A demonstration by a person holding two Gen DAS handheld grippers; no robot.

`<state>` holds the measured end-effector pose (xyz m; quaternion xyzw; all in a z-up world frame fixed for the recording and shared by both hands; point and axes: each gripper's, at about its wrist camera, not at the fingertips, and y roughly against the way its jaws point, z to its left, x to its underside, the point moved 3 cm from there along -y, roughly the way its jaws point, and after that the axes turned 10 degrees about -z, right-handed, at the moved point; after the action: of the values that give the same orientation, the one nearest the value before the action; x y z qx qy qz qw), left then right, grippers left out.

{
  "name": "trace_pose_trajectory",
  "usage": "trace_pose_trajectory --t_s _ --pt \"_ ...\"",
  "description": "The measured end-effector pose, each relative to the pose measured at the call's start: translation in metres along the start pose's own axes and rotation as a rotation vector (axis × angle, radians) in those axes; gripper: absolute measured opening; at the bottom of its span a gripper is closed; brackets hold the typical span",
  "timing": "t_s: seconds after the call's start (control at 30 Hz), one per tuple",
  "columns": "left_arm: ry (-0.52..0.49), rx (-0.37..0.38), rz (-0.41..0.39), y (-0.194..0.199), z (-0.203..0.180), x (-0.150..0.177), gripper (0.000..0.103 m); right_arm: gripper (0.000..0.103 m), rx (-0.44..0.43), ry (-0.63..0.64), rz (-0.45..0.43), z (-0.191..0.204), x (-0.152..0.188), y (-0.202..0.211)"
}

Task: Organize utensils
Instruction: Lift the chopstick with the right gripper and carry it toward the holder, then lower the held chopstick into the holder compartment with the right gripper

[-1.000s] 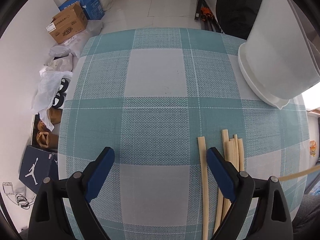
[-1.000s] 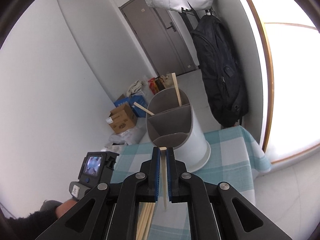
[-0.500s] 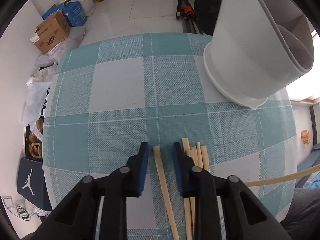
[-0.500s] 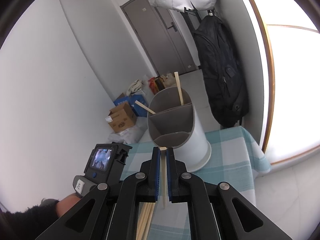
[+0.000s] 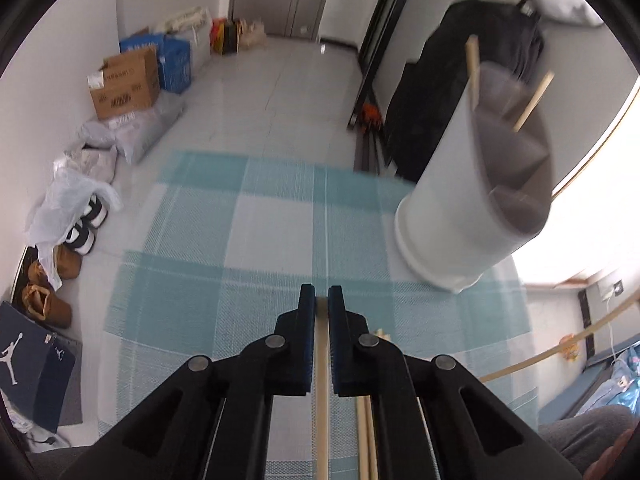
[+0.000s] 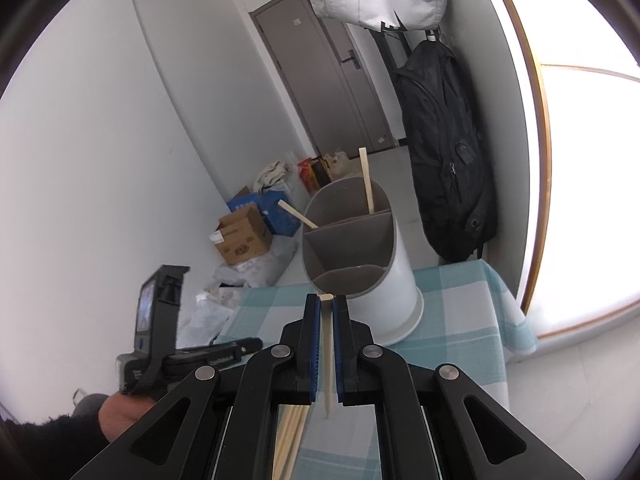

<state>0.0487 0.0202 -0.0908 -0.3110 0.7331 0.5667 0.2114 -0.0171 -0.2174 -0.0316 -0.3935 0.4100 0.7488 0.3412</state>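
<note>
Chopsticks are held in both grippers. In the left wrist view, the left gripper [image 5: 321,296] is seen with its blue pads closed on a single pale chopstick [image 5: 322,380], which runs between the jaws and out past the bottom of the frame. That gripper is angled steeply down toward the checked teal tablecloth [image 5: 276,232]; the cloth is blurred in this view. More loose chopsticks [image 5: 366,436] are seen lying on the cloth just to the right of the held one, partly hidden by the gripper body. A white utensil holder [image 5: 452,216] with grey inner dividers stands on the cloth ahead and to the right, and two chopsticks [image 5: 474,68] are seen standing in its far compartment.

In the right wrist view, the right gripper [image 6: 326,300] is likewise clamped on one chopstick [image 6: 327,344], whose square end shows at the pad tips while its thin end hangs below the jaws. The gripper is pointed slightly downward at the holder [image 6: 368,276], which stands just beyond the pad tips. The left gripper's body and small screen [image 6: 154,328] are seen at the lower left, gripped by a hand [image 6: 120,412] in a dark fuzzy sleeve [image 6: 48,448].
</note>
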Motion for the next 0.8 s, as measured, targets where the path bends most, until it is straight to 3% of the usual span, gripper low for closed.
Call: trace_pose_trajectory --t_s 0.13,0.33,0.53,0.8 --pt "-0.026 0.035 -0.104 0.026 -0.013 -0.008 0.002 0.005 -0.002 0.023 -0.012 0.008 0.001 0.003" --pt "-0.082 0.077 -0.150 0.039 -0.026 -0.011 0.002 0.005 -0.004 0.052 -0.025 0.020 -0.001 0.008" --pt "-0.043 0.150 -0.221 0.065 -0.025 -0.029 0.002 0.005 -0.024 0.051 -0.036 0.031 -0.009 0.018" --pt "-0.019 0.196 -0.375 0.099 -0.039 -0.069 0.002 0.005 -0.037 0.024 -0.048 0.034 -0.044 0.027"
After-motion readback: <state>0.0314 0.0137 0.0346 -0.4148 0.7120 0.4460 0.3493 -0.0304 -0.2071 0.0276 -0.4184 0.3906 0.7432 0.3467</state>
